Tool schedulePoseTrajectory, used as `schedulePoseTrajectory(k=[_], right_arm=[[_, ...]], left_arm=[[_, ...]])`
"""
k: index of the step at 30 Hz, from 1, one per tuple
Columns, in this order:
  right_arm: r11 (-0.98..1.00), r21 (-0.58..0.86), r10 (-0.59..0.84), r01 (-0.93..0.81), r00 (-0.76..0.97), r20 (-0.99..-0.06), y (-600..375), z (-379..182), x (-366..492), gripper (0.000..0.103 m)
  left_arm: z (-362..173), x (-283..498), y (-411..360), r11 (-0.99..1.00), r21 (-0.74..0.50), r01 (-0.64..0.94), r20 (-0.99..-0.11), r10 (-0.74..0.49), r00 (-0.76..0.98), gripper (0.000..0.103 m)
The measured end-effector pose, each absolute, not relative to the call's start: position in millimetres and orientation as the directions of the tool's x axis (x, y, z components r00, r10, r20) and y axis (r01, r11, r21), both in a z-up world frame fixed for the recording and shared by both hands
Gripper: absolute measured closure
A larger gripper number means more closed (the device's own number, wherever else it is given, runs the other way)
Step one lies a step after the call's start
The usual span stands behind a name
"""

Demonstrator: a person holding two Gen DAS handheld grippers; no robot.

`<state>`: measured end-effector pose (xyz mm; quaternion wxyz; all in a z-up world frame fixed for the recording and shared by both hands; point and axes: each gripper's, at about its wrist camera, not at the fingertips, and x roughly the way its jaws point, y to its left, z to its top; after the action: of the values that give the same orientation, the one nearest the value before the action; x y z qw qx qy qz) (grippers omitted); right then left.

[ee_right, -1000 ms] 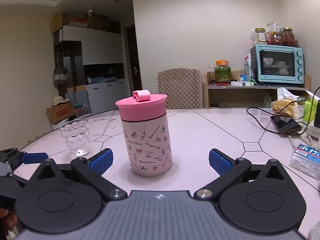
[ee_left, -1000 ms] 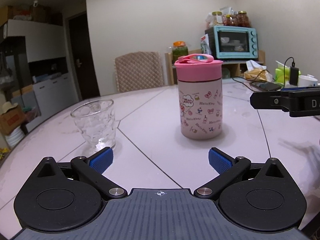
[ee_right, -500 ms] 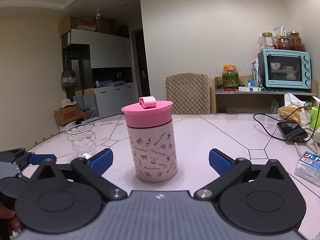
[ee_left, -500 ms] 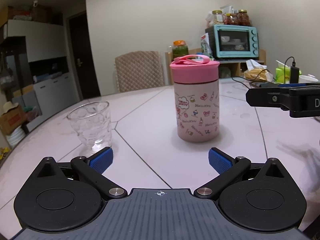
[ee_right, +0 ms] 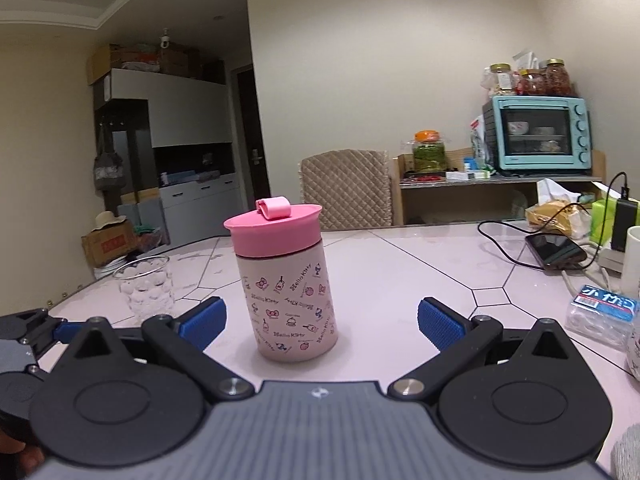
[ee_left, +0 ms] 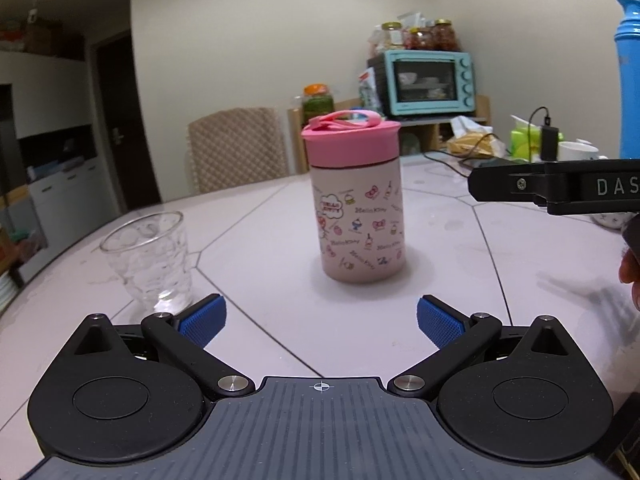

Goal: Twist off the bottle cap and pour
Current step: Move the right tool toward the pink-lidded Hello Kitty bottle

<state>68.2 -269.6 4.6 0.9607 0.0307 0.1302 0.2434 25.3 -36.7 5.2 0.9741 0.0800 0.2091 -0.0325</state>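
Observation:
A cream Hello Kitty bottle [ee_left: 362,224] with a pink screw cap [ee_left: 351,138] stands upright on the pale table [ee_left: 460,248]; it also shows in the right wrist view [ee_right: 290,300] with its cap [ee_right: 274,228]. An empty clear glass [ee_left: 150,258] stands to its left, seen in the right wrist view too [ee_right: 145,292]. My left gripper [ee_left: 319,318] is open and empty, a short way in front of the bottle. My right gripper [ee_right: 322,320] is open and empty, with the bottle just ahead between its blue pads.
The right gripper's black body [ee_left: 560,190] juts in at the right of the left view. A blue bottle [ee_left: 628,80], a phone with cable [ee_right: 556,250], a white mug [ee_right: 630,256] and a plastic packet [ee_right: 604,312] lie at the table's right. A chair [ee_right: 344,188] stands behind.
Both grippers have moved closer to the bottle, which now looks larger. The right gripper has risen a little. Both stay open and empty.

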Motion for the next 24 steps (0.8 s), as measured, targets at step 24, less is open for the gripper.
schedulePoseTrajectory(k=[24], right_arm=[[0.911,0.061,0.410,-0.408,0.881,-0.234,-226.0,11.5,71.3,0.000]], left_arm=[[6.8,54.1,-4.8,0.973,0.100,0.207,-0.404,-0.150,0.902,0.000]])
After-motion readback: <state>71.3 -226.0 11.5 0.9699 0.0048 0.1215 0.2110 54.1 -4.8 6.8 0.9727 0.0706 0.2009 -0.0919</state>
